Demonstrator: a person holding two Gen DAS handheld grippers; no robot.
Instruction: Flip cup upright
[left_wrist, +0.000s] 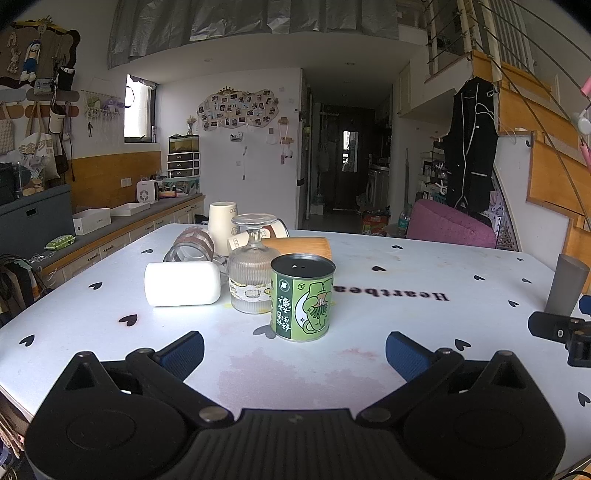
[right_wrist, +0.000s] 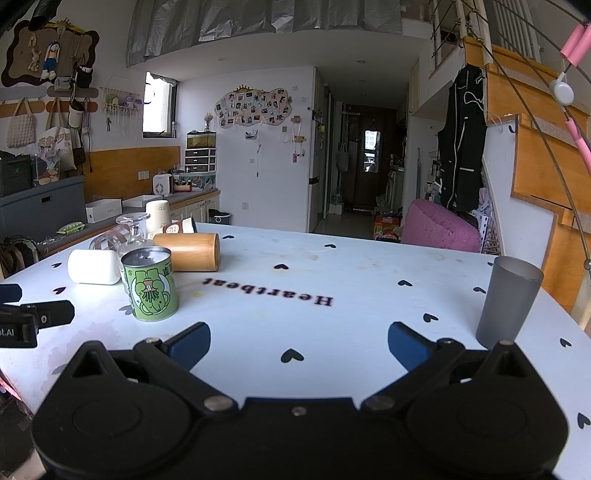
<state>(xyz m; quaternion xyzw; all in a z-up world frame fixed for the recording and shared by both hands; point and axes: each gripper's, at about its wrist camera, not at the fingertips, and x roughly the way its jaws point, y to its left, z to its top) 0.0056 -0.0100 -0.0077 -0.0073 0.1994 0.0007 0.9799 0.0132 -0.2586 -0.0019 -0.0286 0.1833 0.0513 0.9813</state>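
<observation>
A green printed can-shaped cup (left_wrist: 303, 297) stands upside down on the white table (left_wrist: 406, 325), just ahead of my open left gripper (left_wrist: 294, 350). It also shows in the right wrist view (right_wrist: 150, 284) at the left. Behind it stand an upside-down ribbed glass (left_wrist: 251, 269), a white cup on its side (left_wrist: 181, 283), a clear glass on its side (left_wrist: 190, 249), an upside-down paper cup (left_wrist: 221, 225) and a wooden cup on its side (right_wrist: 188, 252). A grey cup (right_wrist: 508, 301) stands upright at the right. My right gripper (right_wrist: 299, 345) is open and empty.
The table (right_wrist: 332, 332) has black heart prints and the word "Heartbeat". A counter with boxes runs along the left wall (left_wrist: 110, 229). A pink seat (left_wrist: 450, 225) stands behind the table. The right gripper's body shows at the left wrist view's right edge (left_wrist: 561, 332).
</observation>
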